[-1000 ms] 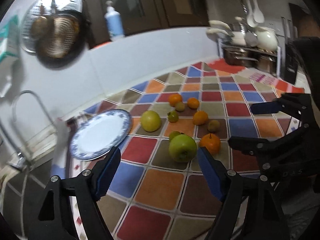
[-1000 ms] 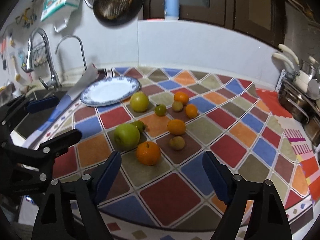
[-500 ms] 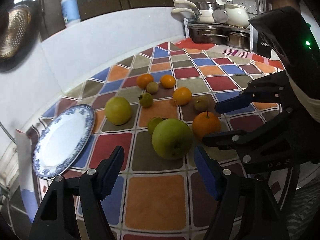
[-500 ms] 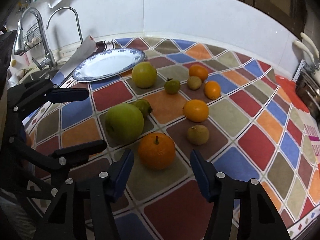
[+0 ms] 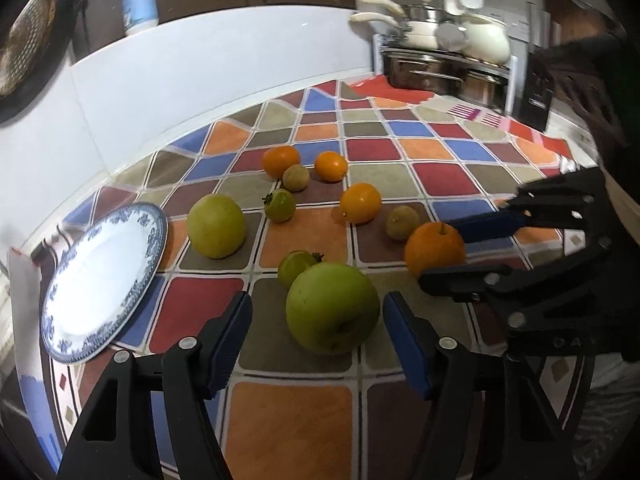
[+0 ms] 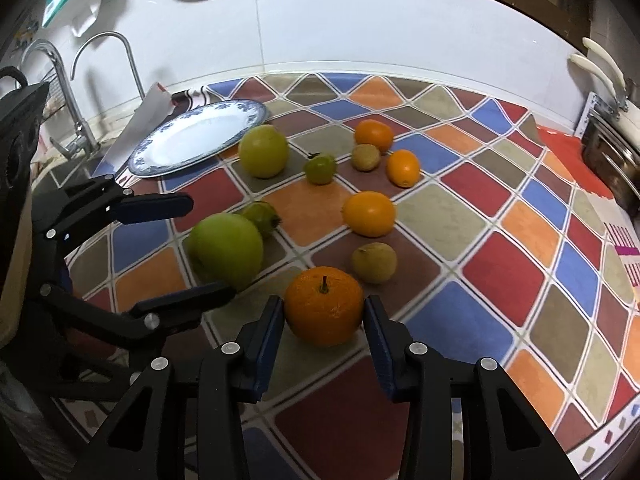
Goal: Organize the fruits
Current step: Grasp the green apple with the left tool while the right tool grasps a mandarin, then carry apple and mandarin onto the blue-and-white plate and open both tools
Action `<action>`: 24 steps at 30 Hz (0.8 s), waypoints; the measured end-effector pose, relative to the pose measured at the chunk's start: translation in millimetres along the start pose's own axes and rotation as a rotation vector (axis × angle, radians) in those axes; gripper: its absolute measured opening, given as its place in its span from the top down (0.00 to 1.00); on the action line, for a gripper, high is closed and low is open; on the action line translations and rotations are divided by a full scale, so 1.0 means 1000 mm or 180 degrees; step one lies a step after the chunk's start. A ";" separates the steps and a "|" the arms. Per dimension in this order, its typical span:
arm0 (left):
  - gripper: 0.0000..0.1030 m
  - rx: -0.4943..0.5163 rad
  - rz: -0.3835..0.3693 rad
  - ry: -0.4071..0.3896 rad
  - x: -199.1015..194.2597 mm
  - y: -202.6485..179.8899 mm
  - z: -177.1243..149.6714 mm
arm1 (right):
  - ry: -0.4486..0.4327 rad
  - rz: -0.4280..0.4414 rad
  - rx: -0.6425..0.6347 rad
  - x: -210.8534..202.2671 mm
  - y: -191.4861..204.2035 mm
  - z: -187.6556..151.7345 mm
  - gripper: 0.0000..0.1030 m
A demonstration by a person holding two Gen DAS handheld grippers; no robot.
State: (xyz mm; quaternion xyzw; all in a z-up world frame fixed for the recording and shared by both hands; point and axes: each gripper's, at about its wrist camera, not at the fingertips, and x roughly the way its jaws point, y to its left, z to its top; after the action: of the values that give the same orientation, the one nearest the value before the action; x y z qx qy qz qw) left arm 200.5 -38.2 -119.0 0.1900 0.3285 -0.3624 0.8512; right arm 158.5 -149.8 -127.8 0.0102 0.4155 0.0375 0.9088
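Note:
Several fruits lie on a checkered cloth. My left gripper (image 5: 316, 308) is low over a big green apple (image 5: 332, 308); its jaws are closing, with the apple between the blue pads (image 5: 232, 336) and a gap on each side. My right gripper (image 6: 324, 308) is closing on an orange with a stem (image 6: 324, 304), and both pads meet its sides. From the right wrist view the left gripper (image 6: 208, 246) straddles the apple (image 6: 226, 248). A blue-rimmed white plate (image 5: 100, 280) lies empty at the left, beside a yellow-green fruit (image 5: 216, 226).
Smaller oranges (image 5: 360, 202), brownish round fruits (image 5: 402, 222) and green tomato-like fruits (image 5: 280, 205) are scattered beyond. One small green fruit (image 5: 298, 266) touches the apple's far side. Sink and faucet (image 6: 80, 120) at far left; pots on a rack (image 5: 440, 68) at back right.
Both grippers have come down and forward toward the fruit. The right jaws narrowed from wide apart to the orange's sides. The left jaws narrowed around the apple.

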 end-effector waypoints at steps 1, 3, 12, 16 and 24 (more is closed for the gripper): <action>0.40 -0.0042 0.0009 0.0015 0.002 0.000 0.001 | 0.0012 0.0006 0.0009 -0.001 -0.002 0.000 0.59; 0.43 -0.0131 0.0083 0.0052 0.007 -0.003 0.002 | 0.0019 0.0019 0.0001 -0.002 -0.007 0.000 0.59; 0.52 -0.0588 0.0330 0.0121 0.001 -0.011 0.002 | 0.0005 0.0241 -0.0162 -0.006 -0.020 0.001 0.59; 0.52 -0.0829 0.0485 0.0056 -0.013 -0.010 0.005 | -0.0050 0.0372 -0.0270 -0.011 -0.021 0.006 0.59; 0.52 -0.1189 0.0852 -0.0118 -0.043 0.005 0.016 | -0.0247 0.0560 -0.0449 -0.024 -0.015 0.027 0.59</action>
State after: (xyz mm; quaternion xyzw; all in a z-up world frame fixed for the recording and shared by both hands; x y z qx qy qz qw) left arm 188.2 -22.3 -77.2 0.0643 0.3461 -0.1826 0.9180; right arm 164.3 -166.5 -92.5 -0.0159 0.3738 0.1458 0.9158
